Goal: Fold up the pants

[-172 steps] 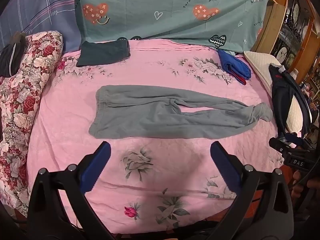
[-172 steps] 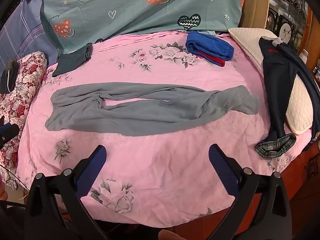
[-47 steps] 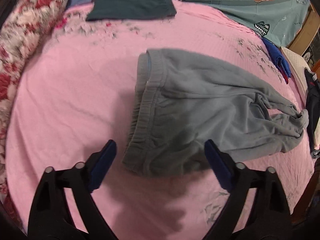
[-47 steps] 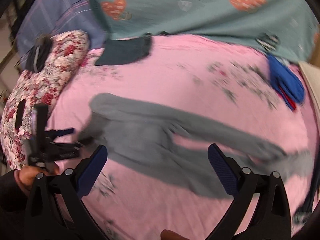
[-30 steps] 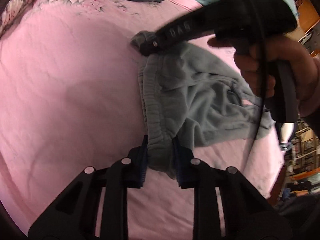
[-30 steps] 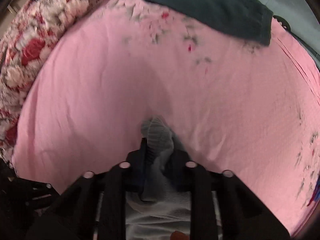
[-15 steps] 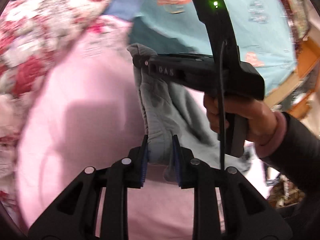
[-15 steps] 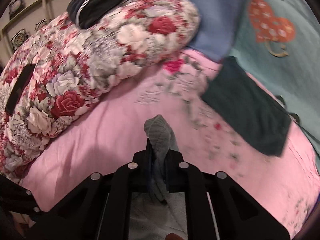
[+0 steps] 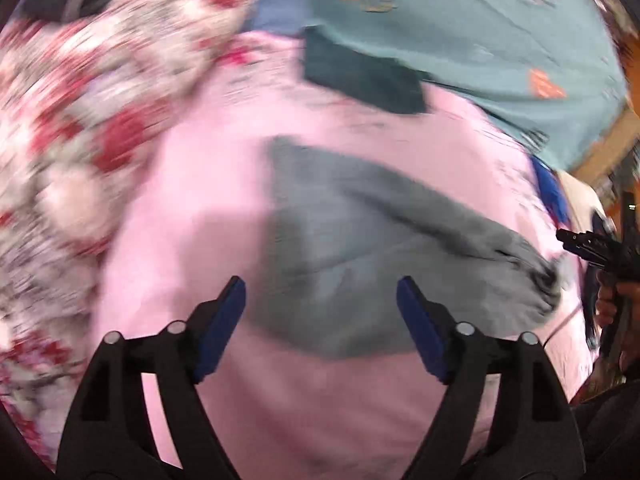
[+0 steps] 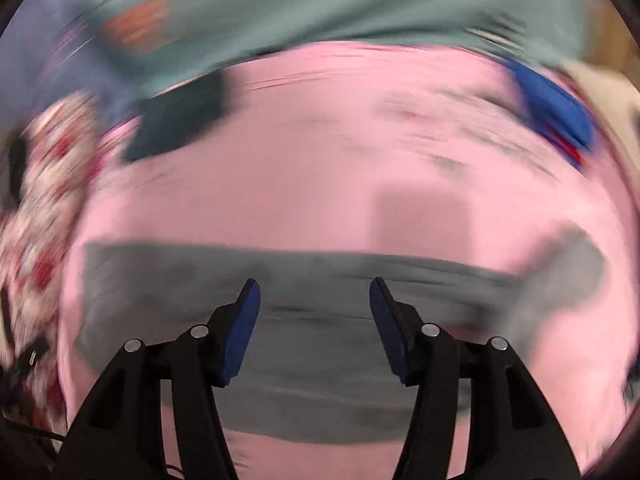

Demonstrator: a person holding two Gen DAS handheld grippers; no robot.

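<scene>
Soft grey pants (image 9: pixel 360 248) laid flat on the pink bedsheet (image 9: pixel 200 168), long side running left to right, left gripper (image 9: pixel 320 312) opening wide with nothing held, right gripper (image 10: pixel 314 316) opening above the pants, nothing held.

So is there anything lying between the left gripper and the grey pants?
Nothing visible. The left gripper hangs over the grey pants on the pink sheet, jaws opening with nothing pinched between them. The dark folded cloth lies well beyond.
</scene>
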